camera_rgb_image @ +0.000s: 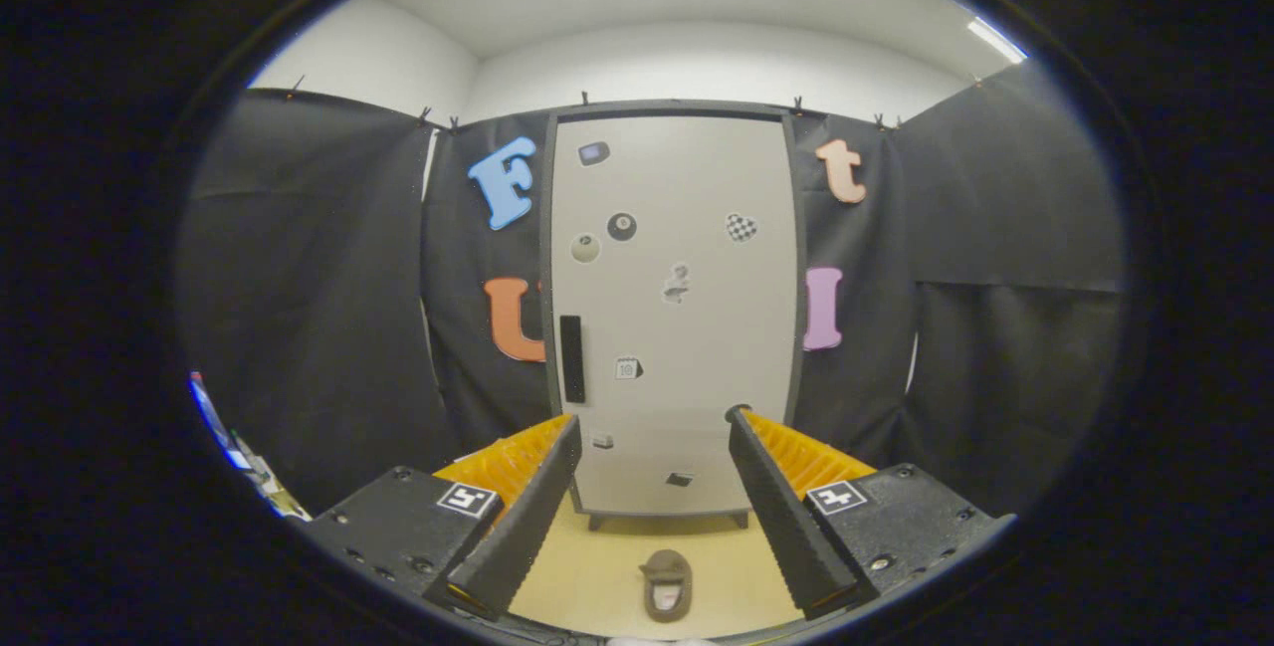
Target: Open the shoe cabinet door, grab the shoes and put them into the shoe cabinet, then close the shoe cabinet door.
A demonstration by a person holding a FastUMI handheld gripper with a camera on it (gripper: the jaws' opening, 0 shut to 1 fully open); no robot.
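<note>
Fingers of my gripper (652,422) stand wide apart, holding nothing. Down between them I see one brown shoe (667,584) lying on the tan floor (597,566). Past the shoe stands the tall shoe cabinet (677,327), its door (687,278) closed. Small stickers (622,226) dot the door; I can't make them out. A dark handle (571,358) sits by its left edge.

Honestly nothing here is readable. The stickers on the shoe cabinet door (677,327) are too small to make out, and the square markers on the hand-held gripper (652,420) carry only coded patterns.
</note>
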